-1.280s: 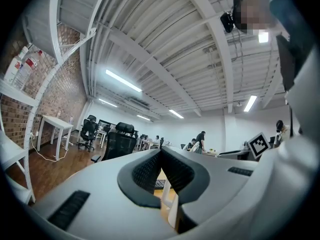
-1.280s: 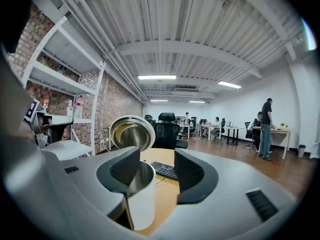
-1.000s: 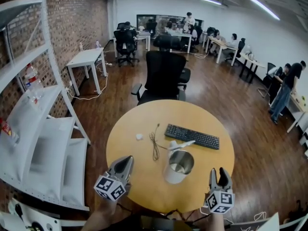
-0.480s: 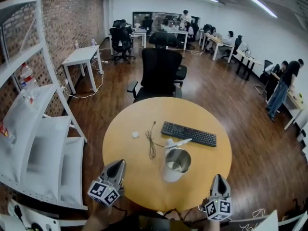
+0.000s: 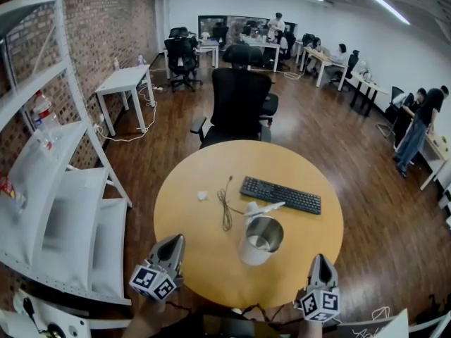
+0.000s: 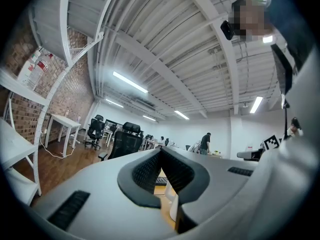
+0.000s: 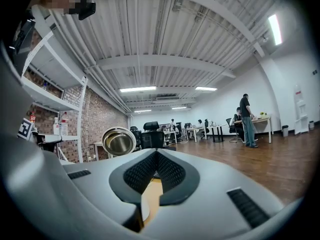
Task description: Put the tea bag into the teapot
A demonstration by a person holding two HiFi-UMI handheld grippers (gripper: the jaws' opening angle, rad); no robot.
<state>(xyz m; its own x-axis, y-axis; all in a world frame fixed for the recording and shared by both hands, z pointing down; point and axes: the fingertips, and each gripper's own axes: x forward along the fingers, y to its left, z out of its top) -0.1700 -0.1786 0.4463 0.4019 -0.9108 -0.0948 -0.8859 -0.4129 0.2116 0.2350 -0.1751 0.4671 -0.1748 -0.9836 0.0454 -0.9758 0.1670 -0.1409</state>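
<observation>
A small white tea bag (image 5: 202, 196) lies on the round yellow table (image 5: 190, 224), left of a thin cable (image 5: 226, 210). The white teapot (image 5: 259, 240) with a shiny metal opening stands near the table's front, its lid or handle pointing to the far right. My left gripper (image 5: 175, 242) is at the front left edge, shut and empty, a good way short of the tea bag. My right gripper (image 5: 322, 260) hovers at the front right edge, shut with nothing in it. In the right gripper view the teapot's metal rim (image 7: 119, 140) shows up and to the left of the closed jaws.
A black keyboard (image 5: 280, 196) lies behind the teapot. A black office chair (image 5: 239, 108) stands at the table's far side. White shelving (image 5: 49, 189) runs along the brick wall on the left. Desks and people fill the far room.
The right gripper's jaws have gone from open to shut. Both grippers sit slightly lower and nearer the table's front edge than a second ago.
</observation>
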